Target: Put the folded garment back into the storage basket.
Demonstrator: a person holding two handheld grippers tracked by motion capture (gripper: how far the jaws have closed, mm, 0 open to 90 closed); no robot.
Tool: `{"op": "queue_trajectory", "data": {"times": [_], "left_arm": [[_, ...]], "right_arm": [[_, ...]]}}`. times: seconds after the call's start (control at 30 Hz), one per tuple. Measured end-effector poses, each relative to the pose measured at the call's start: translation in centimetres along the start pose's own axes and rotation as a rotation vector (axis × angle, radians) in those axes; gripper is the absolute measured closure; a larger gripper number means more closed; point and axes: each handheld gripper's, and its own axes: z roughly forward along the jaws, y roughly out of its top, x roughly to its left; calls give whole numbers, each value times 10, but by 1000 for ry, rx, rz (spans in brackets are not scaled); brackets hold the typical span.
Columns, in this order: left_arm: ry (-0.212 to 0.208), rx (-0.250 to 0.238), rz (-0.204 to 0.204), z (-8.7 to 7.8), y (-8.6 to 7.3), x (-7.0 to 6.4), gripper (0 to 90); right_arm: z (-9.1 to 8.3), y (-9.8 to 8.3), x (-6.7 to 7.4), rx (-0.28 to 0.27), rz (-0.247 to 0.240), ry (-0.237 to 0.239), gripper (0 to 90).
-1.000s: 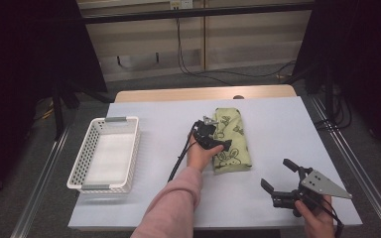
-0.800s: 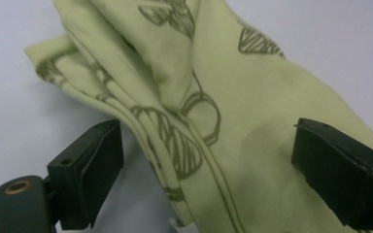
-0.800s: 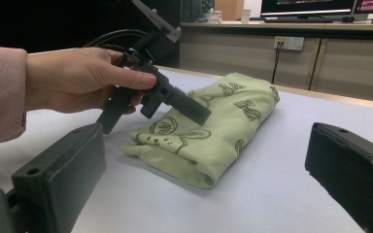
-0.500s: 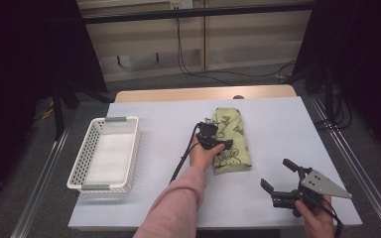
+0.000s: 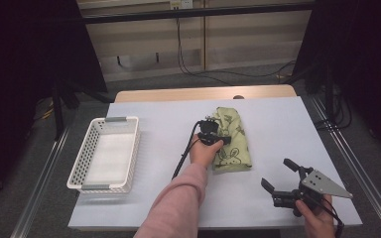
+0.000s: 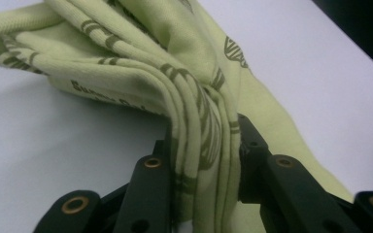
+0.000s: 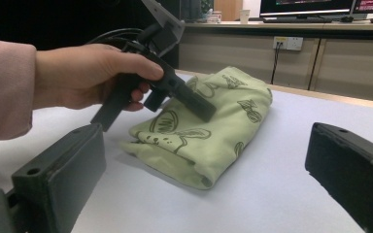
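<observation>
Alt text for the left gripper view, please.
The left gripper, its two black jaws rising from the bottom edge, is shut on a bunched fold of the pale green printed cloth, which lies on the white table.

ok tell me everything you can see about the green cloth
The green cloth is a pale yellow-green, soft knit-looking fabric printed with dark olive cartoon rabbits and lettering. It lies folded in several layers as a long bundle on the white table, right of the white basket. The left claw has just closed on its edge, a ridge of folds bunched between its jaws. Nothing else touches it.
</observation>
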Motion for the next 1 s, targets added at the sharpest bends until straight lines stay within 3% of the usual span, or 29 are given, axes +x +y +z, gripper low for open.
{"op": "queue_trajectory", "data": {"times": [0.17, 0.2, 0.53, 0.67, 1.0], "left_arm": [[0, 20, -8, -14, 6, 2, 734], [-7, 42, 2, -23, 10, 4, 734], [1, 79, 35, -64, 23, 6, 734], [1, 92, 24, -73, 25, 8, 734], [11, 126, 47, -99, 32, 12, 734]], "right_arm": [[0, 0, 0, 1, -2, 2, 6], [0, 0, 0, 1, -3, 2, 6], [0, 0, 1, 7, -11, 1, 6], [0, 0, 2, 5, -6, -1, 6], [0, 1, 2, 3, -1, -4, 6]]}}
